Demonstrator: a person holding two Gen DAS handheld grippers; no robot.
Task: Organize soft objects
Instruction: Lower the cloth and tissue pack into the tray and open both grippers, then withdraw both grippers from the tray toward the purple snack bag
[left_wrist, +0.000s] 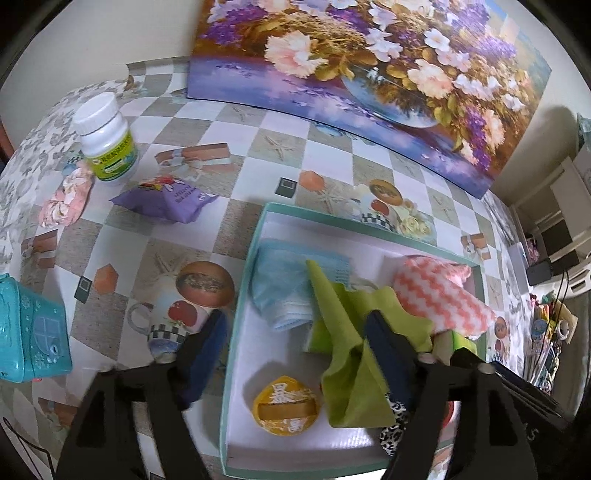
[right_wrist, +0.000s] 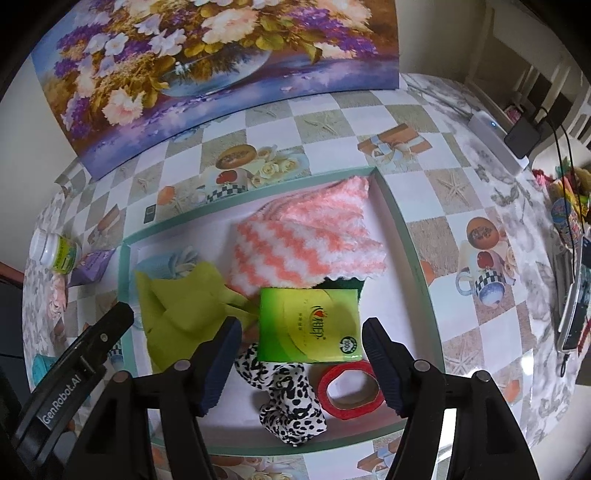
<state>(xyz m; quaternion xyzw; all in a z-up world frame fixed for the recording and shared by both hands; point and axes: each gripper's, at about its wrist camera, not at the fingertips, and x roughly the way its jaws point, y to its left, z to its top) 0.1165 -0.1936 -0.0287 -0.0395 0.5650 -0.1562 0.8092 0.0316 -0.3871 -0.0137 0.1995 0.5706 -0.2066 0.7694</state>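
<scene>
Both grippers hang over the tray (right_wrist: 406, 236), a shallow teal-rimmed box with a white floor, and that tray is where all the soft things sit. The left gripper (left_wrist: 295, 354) has its jaws spread wide, one finger out over the tablecloth (left_wrist: 155, 258) beyond the tray's left rim, the other above the green cloth (left_wrist: 343, 376), with nothing pinched between them. The right gripper (right_wrist: 301, 358) is parted too, its fingers straddling the near end of the tray and pressing on nothing. Inside the tray, the green cloth lies crumpled toward the left side, a blue mask (left_wrist: 284, 284) tucked against the far left corner behind it. The pink zigzag towel (right_wrist: 306, 240) fills the far right of the tray, its edge draped over a dark green thing that is mostly hidden. A green tissue pack (right_wrist: 308, 325) lies in the middle, just in front of the towel. At the tray's near edge sit a leopard-print cloth (right_wrist: 288, 398) and, beside it, a red ring (right_wrist: 349, 387). A yellow round item (left_wrist: 286, 406) rests near the tray's front left. Outside the tray, to its left, stand a white bottle (left_wrist: 107, 140), a purple packet (left_wrist: 166, 199) and a teal box (left_wrist: 33, 332). A flower painting (right_wrist: 207, 70) leans behind the tray's far side.
</scene>
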